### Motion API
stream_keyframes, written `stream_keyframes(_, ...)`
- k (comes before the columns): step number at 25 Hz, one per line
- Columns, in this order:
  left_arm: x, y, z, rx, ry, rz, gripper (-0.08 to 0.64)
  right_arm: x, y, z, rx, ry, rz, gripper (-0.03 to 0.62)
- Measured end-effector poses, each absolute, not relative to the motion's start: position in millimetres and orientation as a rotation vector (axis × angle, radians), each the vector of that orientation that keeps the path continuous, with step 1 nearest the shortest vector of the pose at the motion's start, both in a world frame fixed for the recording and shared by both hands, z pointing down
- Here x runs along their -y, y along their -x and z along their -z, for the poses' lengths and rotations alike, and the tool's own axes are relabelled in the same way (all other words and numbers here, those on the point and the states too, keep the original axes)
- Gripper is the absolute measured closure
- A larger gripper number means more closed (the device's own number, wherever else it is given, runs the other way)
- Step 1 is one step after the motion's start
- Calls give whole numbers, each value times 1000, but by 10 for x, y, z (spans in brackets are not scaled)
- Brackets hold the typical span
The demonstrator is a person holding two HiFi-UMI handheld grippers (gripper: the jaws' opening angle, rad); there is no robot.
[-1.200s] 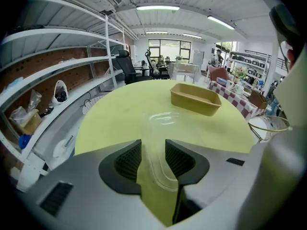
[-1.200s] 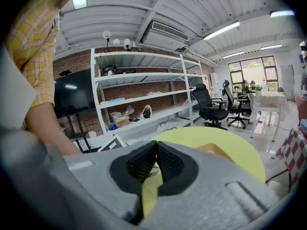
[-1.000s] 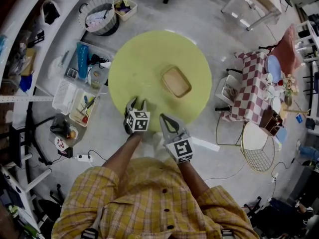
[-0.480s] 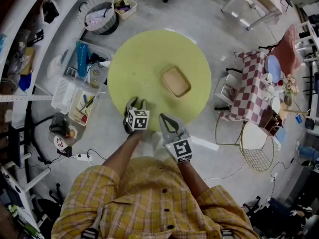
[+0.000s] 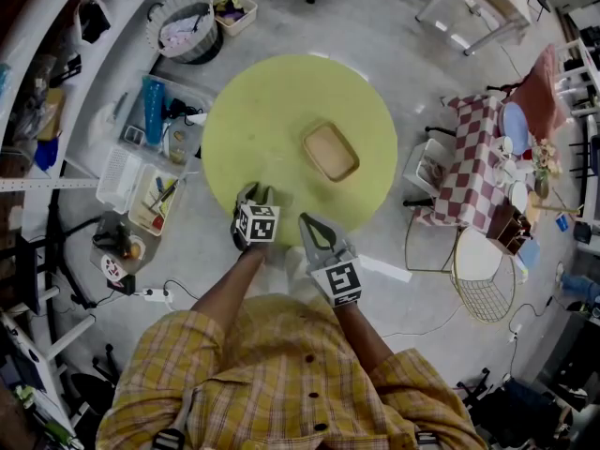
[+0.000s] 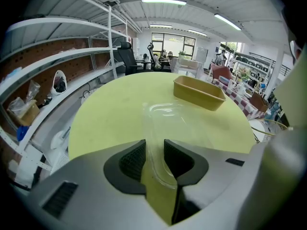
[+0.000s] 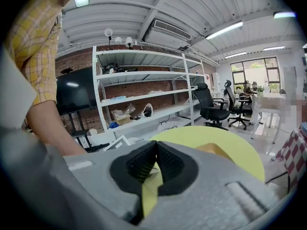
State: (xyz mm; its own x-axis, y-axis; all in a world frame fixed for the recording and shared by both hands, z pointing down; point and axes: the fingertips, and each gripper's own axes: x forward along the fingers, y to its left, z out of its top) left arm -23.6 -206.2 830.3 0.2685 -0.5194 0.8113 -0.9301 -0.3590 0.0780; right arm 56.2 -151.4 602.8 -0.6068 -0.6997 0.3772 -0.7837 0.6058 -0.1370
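Table (image 5: 281,101) sitting round, yellow, in workshop | tray (image 5: 330,152) lying mid-table | left gripper (image 6: 154,150) pinching clear lid (image 6: 165,121) at near edge | right gripper (image 7: 155,152) hanging closed, empty, beside it | shelves (image 6: 72,63) crowding left side, bare floor ringing table.

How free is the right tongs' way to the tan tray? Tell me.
Probably yes: the right tongs are shut and empty, and only bare yellow table lies between them and the tan tray.
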Motion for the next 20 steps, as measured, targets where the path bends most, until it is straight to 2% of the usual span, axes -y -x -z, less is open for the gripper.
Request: stream_keyframes(20, 2072, 238, -8270, 1304, -1975, -928, 515, 1473, -561, -6078, 2530, -1219, -440, 595)
